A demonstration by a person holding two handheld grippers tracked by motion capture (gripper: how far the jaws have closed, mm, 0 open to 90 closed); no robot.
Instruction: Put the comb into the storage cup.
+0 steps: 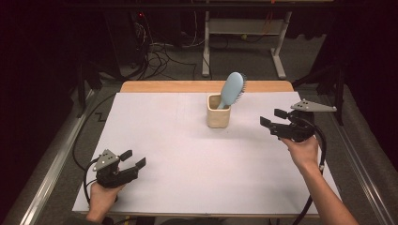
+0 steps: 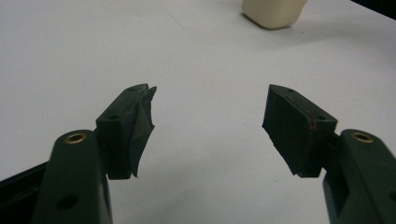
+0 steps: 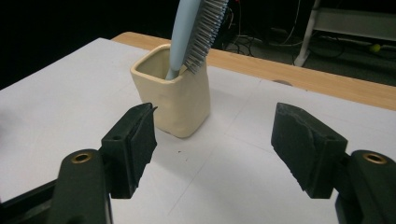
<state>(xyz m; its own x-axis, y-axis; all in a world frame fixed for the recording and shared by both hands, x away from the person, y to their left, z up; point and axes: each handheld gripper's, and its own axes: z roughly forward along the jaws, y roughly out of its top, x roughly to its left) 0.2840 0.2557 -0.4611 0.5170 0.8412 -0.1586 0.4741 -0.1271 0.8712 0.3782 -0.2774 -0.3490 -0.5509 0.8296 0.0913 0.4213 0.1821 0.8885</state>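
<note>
Your right hand-held gripper (image 1: 272, 119) hovers with jaws apart, empty, just right of the cream ceramic cup (image 1: 218, 110), pointing at it. The light blue hairbrush (image 1: 232, 90) stands handle-down in that cup, head leaning to the right over the rim, bristles facing right. The cup sits on the far-middle part of the white tabletop (image 1: 187, 159). In the right gripper view the cup (image 3: 175, 95) and hairbrush (image 3: 189, 35) sit just ahead of the jaws, nothing touching. Your left hand-held gripper (image 1: 131, 159) rests at the near left, jaws apart, empty, well apart from the cup.

Progress, as a judgement: the brush looks already seated in the cup, so either placing is done or a pull-out hasn't begun. No grasp on anything now.
</note>
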